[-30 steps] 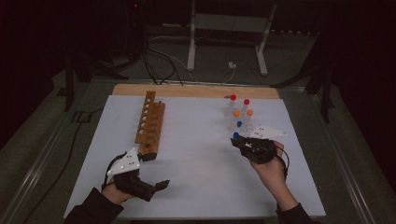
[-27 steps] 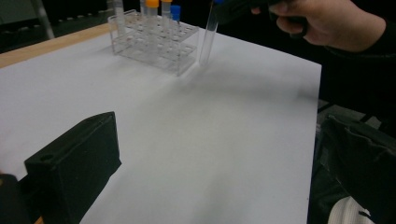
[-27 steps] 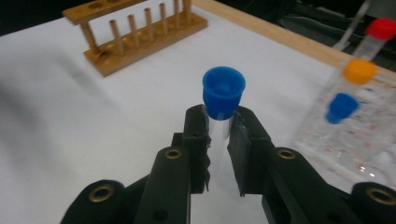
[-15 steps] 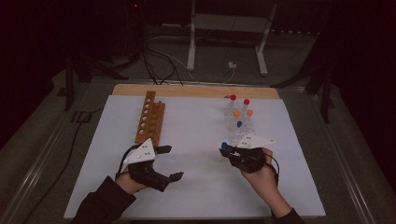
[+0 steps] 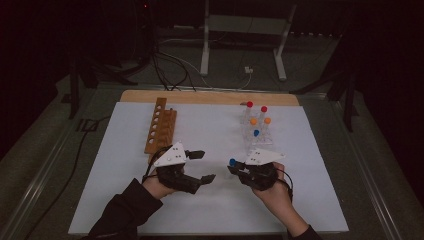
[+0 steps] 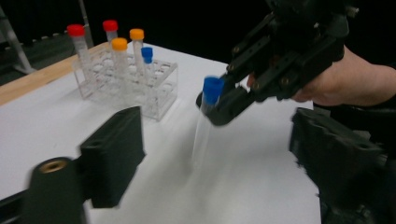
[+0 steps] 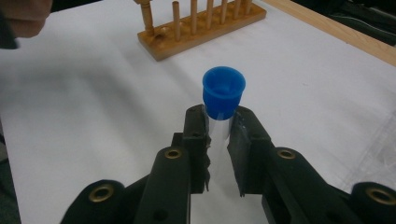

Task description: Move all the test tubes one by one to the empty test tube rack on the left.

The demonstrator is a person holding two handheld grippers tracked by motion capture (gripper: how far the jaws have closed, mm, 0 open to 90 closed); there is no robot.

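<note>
My right gripper (image 5: 234,168) is shut on a clear tube with a blue cap (image 5: 232,162), held just under the cap (image 7: 223,91) and off the white mat. The tube (image 6: 203,133) hangs from those jaws in the left gripper view. My left gripper (image 5: 206,166) faces it from the left, a short way off. Its jaws stand open and have just been closing, with nothing between them. A clear rack (image 5: 256,134) behind the right hand holds several tubes with red, orange and blue caps. A wooden rack (image 5: 160,131) with a row of holes lies behind the left hand.
The white mat (image 5: 210,215) covers most of the table, and a wooden board edge (image 5: 210,97) runs along its far side. Cables and a metal stand (image 5: 240,45) lie on the dark floor beyond. The wooden rack (image 7: 201,28) stands ahead of the right gripper.
The left gripper has moved right and away from the person, toward the mat's middle. The right gripper has carried the blue-capped tube left, away from the clear rack, toward the left gripper.
</note>
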